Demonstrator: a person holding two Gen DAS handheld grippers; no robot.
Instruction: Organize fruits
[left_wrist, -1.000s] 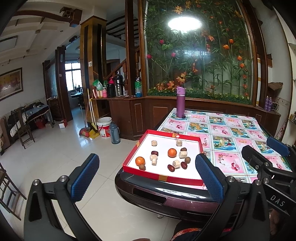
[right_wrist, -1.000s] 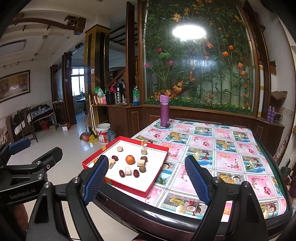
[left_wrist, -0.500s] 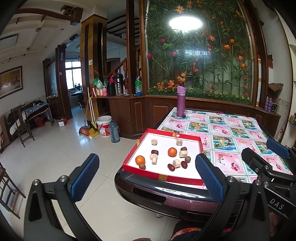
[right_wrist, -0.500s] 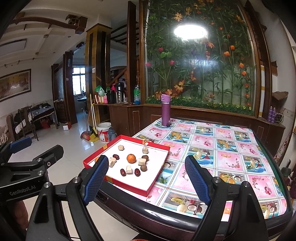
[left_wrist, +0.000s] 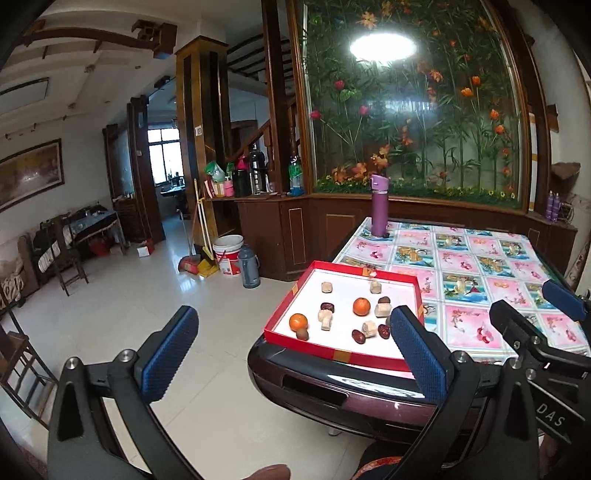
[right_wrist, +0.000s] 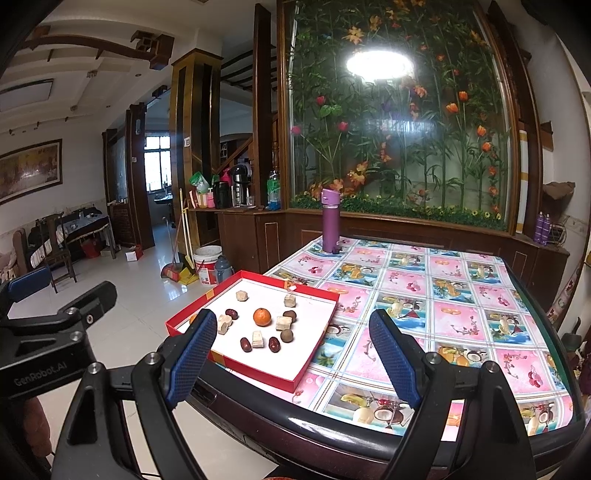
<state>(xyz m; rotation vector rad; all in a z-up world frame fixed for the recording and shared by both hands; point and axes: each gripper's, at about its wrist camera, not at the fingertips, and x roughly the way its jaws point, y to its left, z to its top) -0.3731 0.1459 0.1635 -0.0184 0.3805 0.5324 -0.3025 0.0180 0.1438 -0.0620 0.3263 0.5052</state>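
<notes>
The surface (right_wrist: 461, 321) is a dark-rimmed table under a glossy cloth printed with pink and blue fruit squares. A shallow red box lid (right_wrist: 314, 345) with a white floor lies at its near left corner. A purple flask (right_wrist: 330, 221) stands upright at the far left edge, well apart from the lid.

The right tool (right_wrist: 291, 354) hangs spread wide, empty, before the red tray (right_wrist: 317, 350) of fruit.

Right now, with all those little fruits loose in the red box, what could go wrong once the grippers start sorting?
The red tray sits near the table edge, so a push could slide it off. The dates and pale chunks lie close together, so wide jaws might nudge neighbours. The round orange could roll away if bumped.
</notes>
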